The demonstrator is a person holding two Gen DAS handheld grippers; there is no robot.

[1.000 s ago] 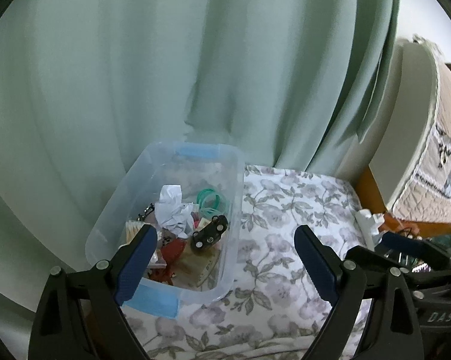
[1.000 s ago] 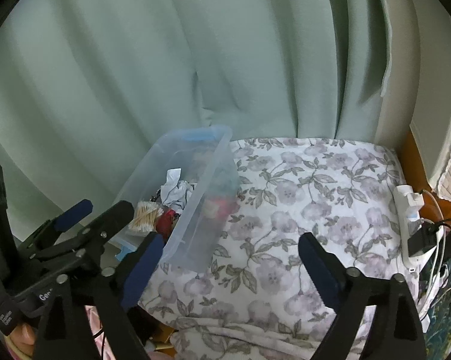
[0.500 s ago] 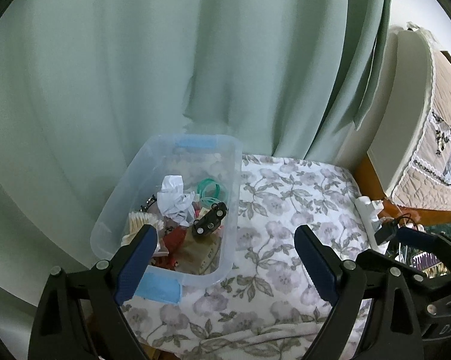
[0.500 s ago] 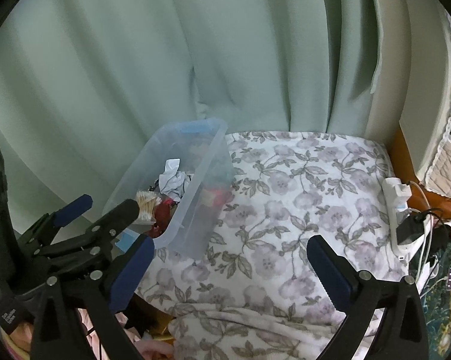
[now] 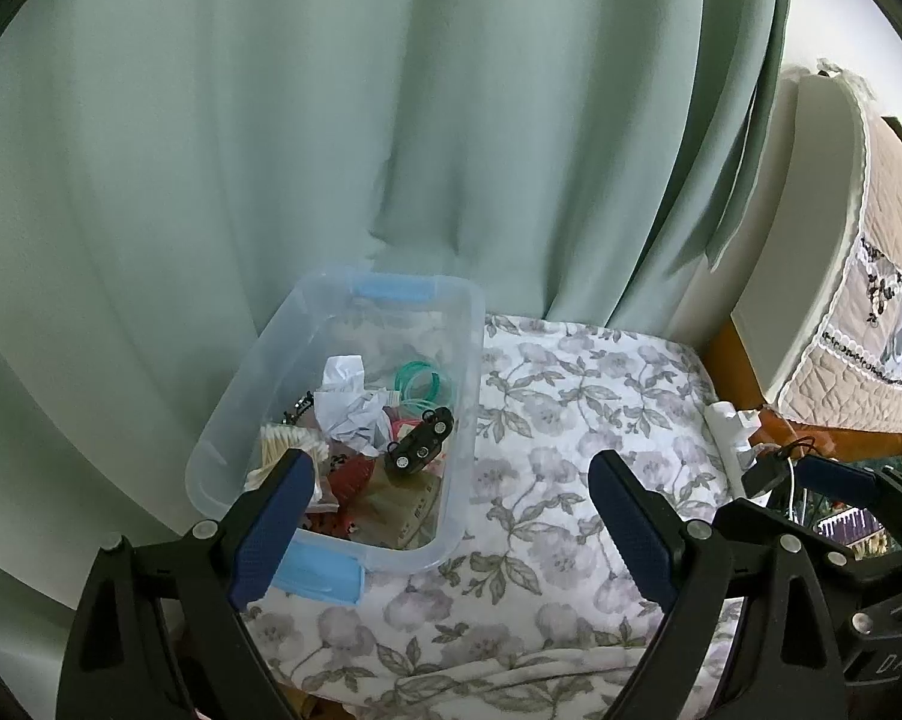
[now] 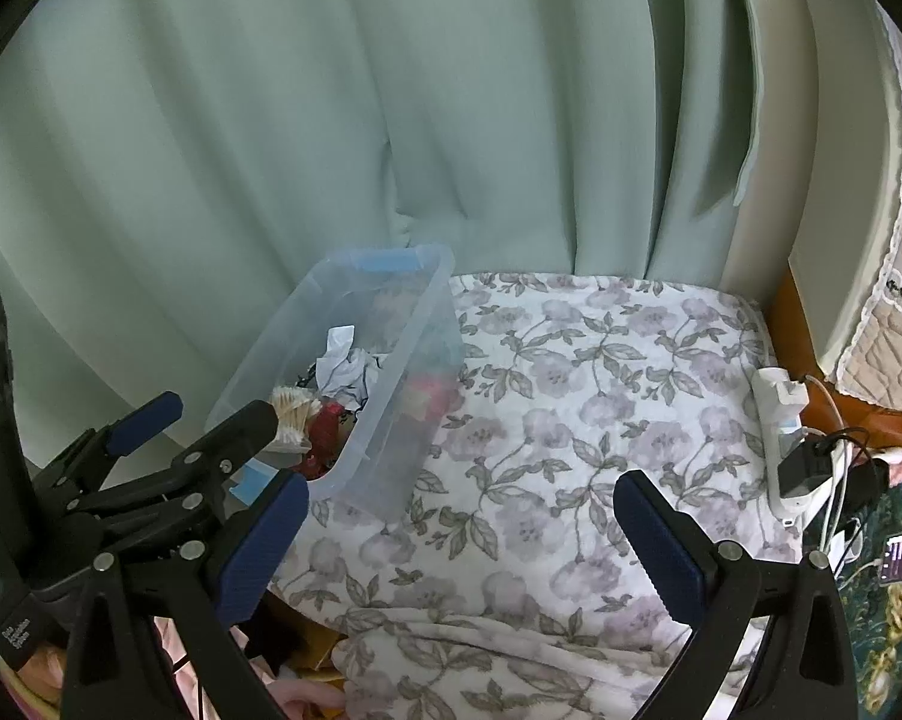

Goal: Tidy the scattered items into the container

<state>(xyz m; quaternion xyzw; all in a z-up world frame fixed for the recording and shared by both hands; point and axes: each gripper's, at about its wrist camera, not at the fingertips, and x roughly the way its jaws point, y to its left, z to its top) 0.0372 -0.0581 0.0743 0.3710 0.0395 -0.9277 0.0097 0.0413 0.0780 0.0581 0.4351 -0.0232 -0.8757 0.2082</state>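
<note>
Container: clear plastic bin with blue latches (image 5: 469,360) sits at the left edge of the floral-print white cloth (image 5: 571,420), against the pale green curtain (image 5: 390,120)
Contents: crumpled white paper (image 5: 348,402), teal rings (image 5: 423,384), black toy car (image 5: 420,447), bundle of cotton swabs (image 5: 285,441), red item (image 5: 348,477)
Left gripper (image 5: 444,507): jaws spread wide, nothing between them, hovering near the bin's front corner
Right gripper (image 6: 460,531): jaws have just been opening to their widest, empty, above the bare cloth
Edge: white power strip (image 6: 781,414) lies at the cloth's right side
</note>
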